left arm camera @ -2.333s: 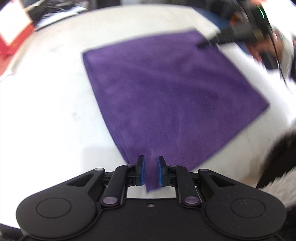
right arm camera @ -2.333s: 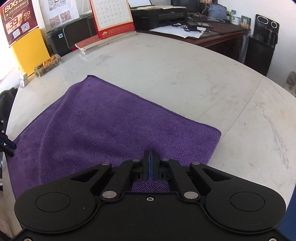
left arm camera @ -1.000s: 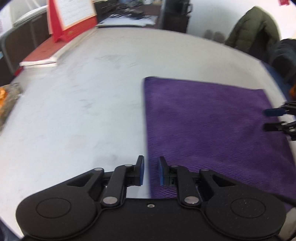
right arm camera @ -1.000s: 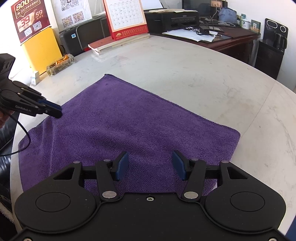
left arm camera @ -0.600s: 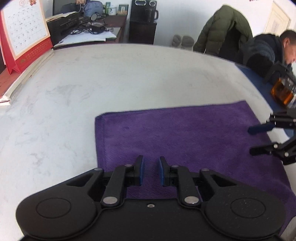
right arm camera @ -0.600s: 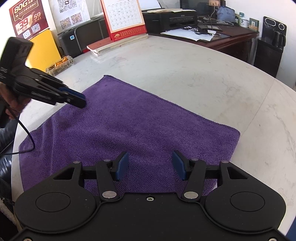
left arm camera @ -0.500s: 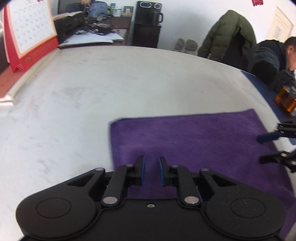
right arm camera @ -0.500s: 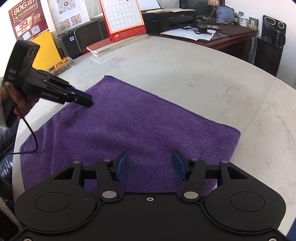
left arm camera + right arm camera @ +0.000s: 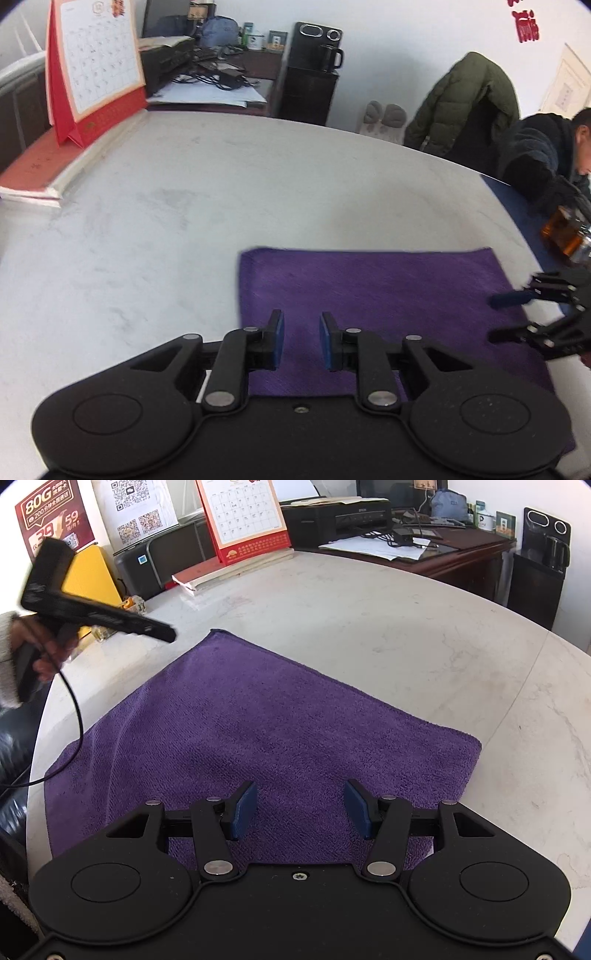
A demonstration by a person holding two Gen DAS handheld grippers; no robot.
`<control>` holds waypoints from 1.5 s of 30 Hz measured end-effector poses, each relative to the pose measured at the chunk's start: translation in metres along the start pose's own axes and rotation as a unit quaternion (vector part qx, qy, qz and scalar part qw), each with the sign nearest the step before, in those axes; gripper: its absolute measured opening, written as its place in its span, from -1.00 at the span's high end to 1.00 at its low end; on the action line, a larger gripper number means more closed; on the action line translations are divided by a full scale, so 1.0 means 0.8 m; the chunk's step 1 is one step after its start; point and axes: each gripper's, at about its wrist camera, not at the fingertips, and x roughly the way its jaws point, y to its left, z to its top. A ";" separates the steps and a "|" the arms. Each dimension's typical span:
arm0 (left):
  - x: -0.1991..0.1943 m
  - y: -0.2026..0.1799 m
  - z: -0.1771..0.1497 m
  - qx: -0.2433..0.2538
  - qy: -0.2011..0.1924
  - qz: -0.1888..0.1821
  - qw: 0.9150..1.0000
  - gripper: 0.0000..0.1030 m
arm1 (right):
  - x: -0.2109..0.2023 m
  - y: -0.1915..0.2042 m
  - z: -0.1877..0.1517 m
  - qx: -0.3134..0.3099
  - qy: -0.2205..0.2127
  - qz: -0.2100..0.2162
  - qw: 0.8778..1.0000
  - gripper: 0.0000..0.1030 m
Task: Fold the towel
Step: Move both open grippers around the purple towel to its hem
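A purple towel (image 9: 388, 288) lies flat, folded to a rectangle, on the white marble table (image 9: 184, 206); it also shows in the right wrist view (image 9: 266, 738). My left gripper (image 9: 298, 332) is open and empty, raised above the towel's near left part. It shows in the right wrist view (image 9: 168, 633) held in the air past the towel's far left corner. My right gripper (image 9: 301, 805) is wide open and empty, just above the towel's near edge. It shows in the left wrist view (image 9: 496, 319) at the towel's right edge.
A red desk calendar (image 9: 243, 520) stands on a stack of books (image 9: 229, 572) at the table's far edge. A printer (image 9: 340, 515) and papers sit on a desk behind. A yellow box (image 9: 92, 579) stands far left. A person (image 9: 546, 155) sits at the right with an amber glass object (image 9: 565, 232).
Both grippers let go of the towel and opened. My left gripper lifted and swung away above the towel's far left corner. My right gripper stayed at the near edge.
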 end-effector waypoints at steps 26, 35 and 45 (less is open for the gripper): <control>-0.086 -0.023 -0.153 -0.044 0.014 0.098 0.994 0.67 | 0.008 0.015 0.001 -0.049 0.006 -0.025 0.998 -0.03; -0.075 -0.035 -0.163 -0.018 0.025 0.072 0.997 0.62 | 0.009 0.016 0.000 -0.058 0.010 -0.028 0.998 -0.03; -0.074 -0.040 -0.106 0.048 0.029 0.089 0.994 0.62 | -0.024 -0.002 0.004 0.007 -0.024 -0.037 0.999 -0.03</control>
